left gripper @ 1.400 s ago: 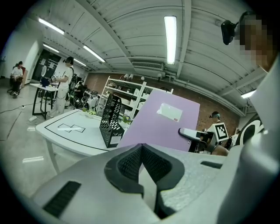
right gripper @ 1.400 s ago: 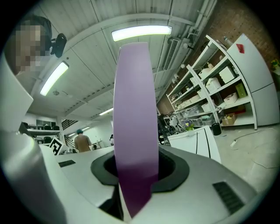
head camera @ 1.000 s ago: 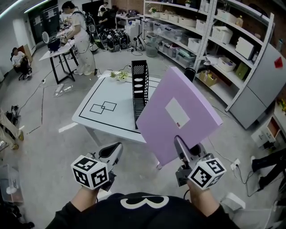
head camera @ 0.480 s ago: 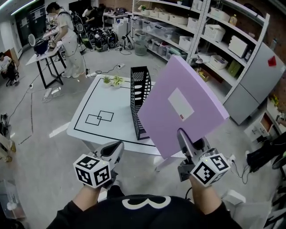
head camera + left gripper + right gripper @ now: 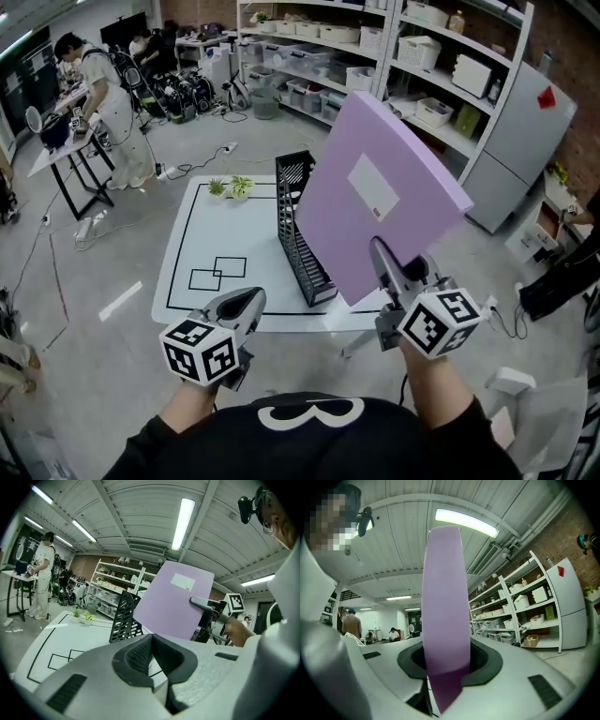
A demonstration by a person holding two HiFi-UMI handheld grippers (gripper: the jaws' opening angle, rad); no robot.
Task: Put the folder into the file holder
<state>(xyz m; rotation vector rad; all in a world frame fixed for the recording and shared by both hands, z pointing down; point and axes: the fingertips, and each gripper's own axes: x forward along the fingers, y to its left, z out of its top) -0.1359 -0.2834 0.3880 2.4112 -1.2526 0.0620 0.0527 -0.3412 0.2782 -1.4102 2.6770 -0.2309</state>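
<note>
A large purple folder with a white label is held up in the air, tilted, above the table's near right corner. My right gripper is shut on its lower edge; in the right gripper view the folder stands edge-on between the pads. The black perforated file holder stands upright on the white table, just left of the folder. My left gripper hangs low in front of the table's near edge, jaws shut and empty. From there the folder and holder appear ahead.
Black lines and two overlapping squares mark the tabletop. Two small plants stand at its far edge. Shelving with boxes and a grey cabinet lie behind and to the right. A person stands at another table, far left.
The table and file holder have come nearer in the head view. The folder stays in my right gripper, now closer to the holder. The left gripper keeps its place.
</note>
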